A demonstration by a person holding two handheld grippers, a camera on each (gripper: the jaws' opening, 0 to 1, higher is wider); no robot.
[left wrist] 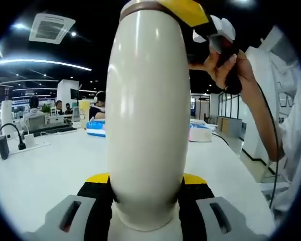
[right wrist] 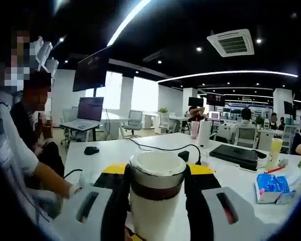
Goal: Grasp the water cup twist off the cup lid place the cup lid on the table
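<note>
Twisting step in hand: left gripper (left wrist: 146,211) clamped on the water cup (left wrist: 148,115) body at centre, right gripper (right wrist: 155,201) closed around the cup lid (right wrist: 157,170) at 6 o'clock; next, turn lid free, lower to table (right wrist: 140,148).

The water cup (left wrist: 148,115) looks smooth, glossy cream, above a smooth, matt white table (left wrist: 55,165).

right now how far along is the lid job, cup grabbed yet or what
Done: the left gripper is shut on the cream water cup, held up off the white table. In hand: the right gripper has its yellow-tipped jaws clamped around the cup lid, above the brown band. Left: the lid looks seated on the cup, so twisting it off and placing it on the table remain.
</note>
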